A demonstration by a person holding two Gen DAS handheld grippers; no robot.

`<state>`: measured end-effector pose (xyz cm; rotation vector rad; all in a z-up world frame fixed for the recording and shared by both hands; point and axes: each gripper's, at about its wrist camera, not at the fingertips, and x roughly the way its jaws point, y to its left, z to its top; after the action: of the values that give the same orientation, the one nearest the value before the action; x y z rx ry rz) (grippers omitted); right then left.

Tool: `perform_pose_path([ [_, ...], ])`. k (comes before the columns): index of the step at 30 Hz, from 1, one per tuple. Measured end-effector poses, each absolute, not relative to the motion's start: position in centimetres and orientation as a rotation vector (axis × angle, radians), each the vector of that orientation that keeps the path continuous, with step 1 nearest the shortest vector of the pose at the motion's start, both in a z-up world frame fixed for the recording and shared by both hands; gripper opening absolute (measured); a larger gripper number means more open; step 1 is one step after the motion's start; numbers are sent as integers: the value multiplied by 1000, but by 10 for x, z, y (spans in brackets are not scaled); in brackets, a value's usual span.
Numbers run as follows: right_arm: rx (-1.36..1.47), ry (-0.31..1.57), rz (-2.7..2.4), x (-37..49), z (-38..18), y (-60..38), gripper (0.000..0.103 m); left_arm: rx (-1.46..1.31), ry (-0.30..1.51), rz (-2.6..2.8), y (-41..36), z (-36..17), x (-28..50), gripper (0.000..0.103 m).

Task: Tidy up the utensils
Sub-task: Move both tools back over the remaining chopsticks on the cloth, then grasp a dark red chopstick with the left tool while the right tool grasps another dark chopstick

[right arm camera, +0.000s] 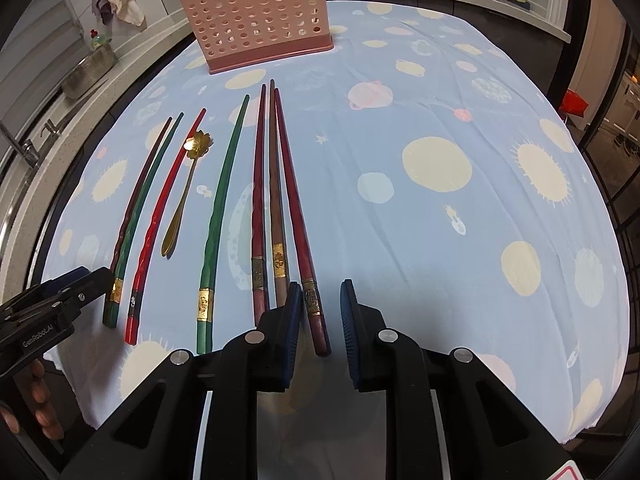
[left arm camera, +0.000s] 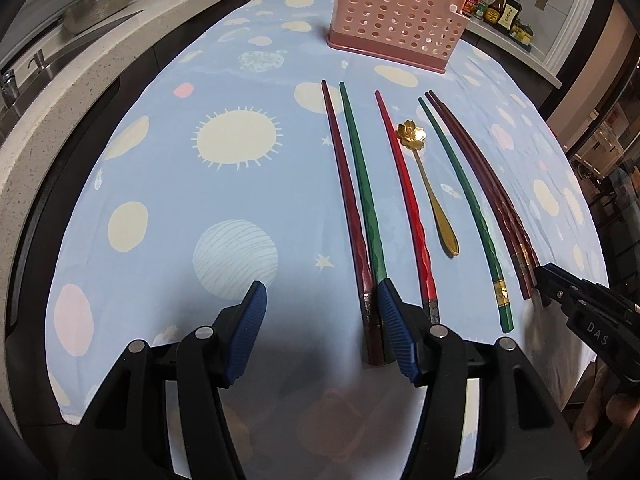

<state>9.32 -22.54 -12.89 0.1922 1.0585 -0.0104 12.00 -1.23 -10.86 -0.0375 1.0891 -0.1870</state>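
Note:
Several chopsticks lie side by side on a blue planet-print cloth (left arm camera: 168, 184). From the left: a dark red one (left arm camera: 345, 192), a green one (left arm camera: 362, 184), a bright red one (left arm camera: 404, 192), a gold flower spoon (left arm camera: 426, 184), another green one (left arm camera: 464, 208), then a maroon group (left arm camera: 494, 200). A pink perforated holder (left arm camera: 394, 12) stands at the far end, also in the right wrist view (right arm camera: 260, 16). My left gripper (left arm camera: 322, 292) is open above the near ends of the leftmost pair. My right gripper (right arm camera: 320, 292) is open around the end of the rightmost maroon chopstick (right arm camera: 298, 232).
A counter with a sink and a steel colander (left arm camera: 100, 8) runs along the left. Sauce bottles (left arm camera: 496, 8) stand on the counter at the back right. The cloth's near edge hangs over the table front.

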Motion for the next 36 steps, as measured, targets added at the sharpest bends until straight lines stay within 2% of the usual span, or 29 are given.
perform_pose_path([
  [13, 205, 1061, -9, 94, -129, -227, 19, 31, 1078, -122, -2, -111, 113, 55],
  [15, 203, 1059, -9, 94, -129, -227, 19, 31, 1073, -123, -1, -110, 112, 51],
  [18, 196, 1057, -12, 93, -130, -227, 16, 19, 1063, -136, 2, -109, 109, 41],
  [23, 190, 1055, -10, 92, -130, -226, 10, -9, 1056, -162, 6, -108, 106, 13],
  [25, 190, 1052, -6, 91, -129, -226, 10, -25, 1058, -175, 6, -108, 105, 9],
  [36, 203, 967, 9, 81, -95, -229, 7, -90, 994, -184, 20, -77, 103, 8],
])
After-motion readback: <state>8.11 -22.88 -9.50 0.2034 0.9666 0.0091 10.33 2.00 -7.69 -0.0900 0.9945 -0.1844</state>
